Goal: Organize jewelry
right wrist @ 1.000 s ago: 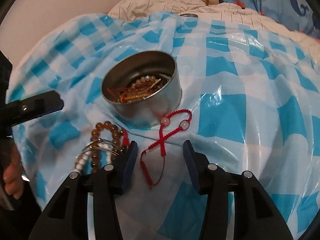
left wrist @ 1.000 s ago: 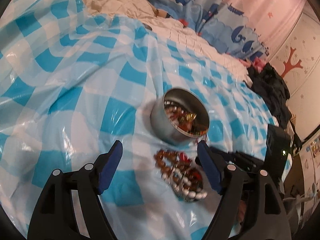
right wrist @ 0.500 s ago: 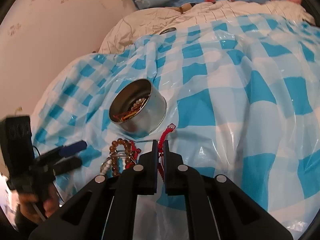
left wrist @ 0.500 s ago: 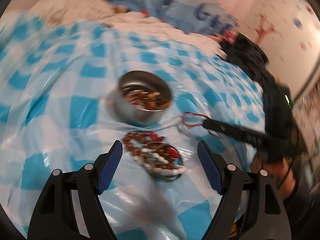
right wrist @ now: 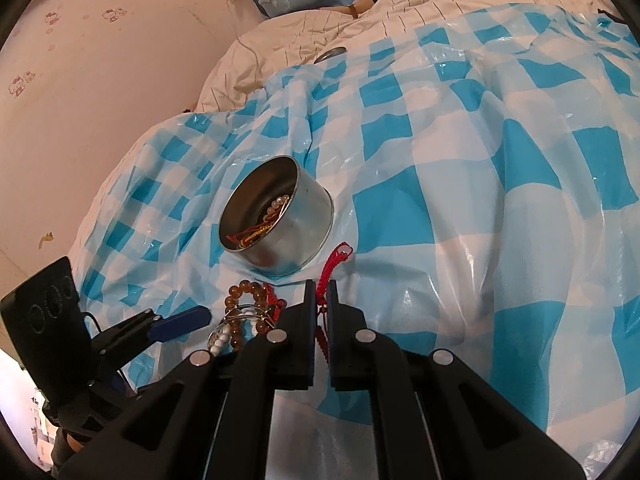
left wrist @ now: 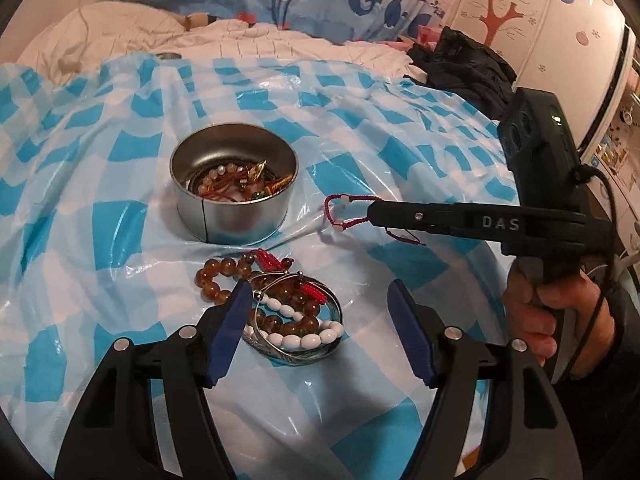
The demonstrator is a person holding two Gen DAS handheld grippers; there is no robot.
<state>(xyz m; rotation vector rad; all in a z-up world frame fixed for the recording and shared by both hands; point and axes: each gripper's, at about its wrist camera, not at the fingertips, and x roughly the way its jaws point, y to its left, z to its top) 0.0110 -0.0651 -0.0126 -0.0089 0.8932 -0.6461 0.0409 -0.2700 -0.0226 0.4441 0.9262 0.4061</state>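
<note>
Your left wrist view shows what the right one cannot: your right gripper (left wrist: 370, 216) from the side, its jaws clenched on the red cord (left wrist: 346, 212), with your hand (left wrist: 548, 312) on the grip behind it. The cord's loop sticks out past the fingertips toward the tin (left wrist: 234, 188), and a loose end trails under the jaws. Whether the loop touches the cloth (left wrist: 100, 184) you cannot tell.

Your right wrist view looks straight down the closed jaws of that gripper (right wrist: 322, 300): the cord (right wrist: 334, 266) runs up between them, and its far end lies just beside the tin's (right wrist: 276, 224) wall. Your left gripper (right wrist: 184, 322) shows at the lower left.

Your left gripper (left wrist: 320, 300) is closing but grasps nothing; the bracelet pile (left wrist: 280, 308) lies between its fingers, apart from the pads.

The cord is thin braided red, carrying pale round beads. The pile mixes amber beads, white oval beads, a silver bangle and red knots. The tin already holds jewelry.
</note>
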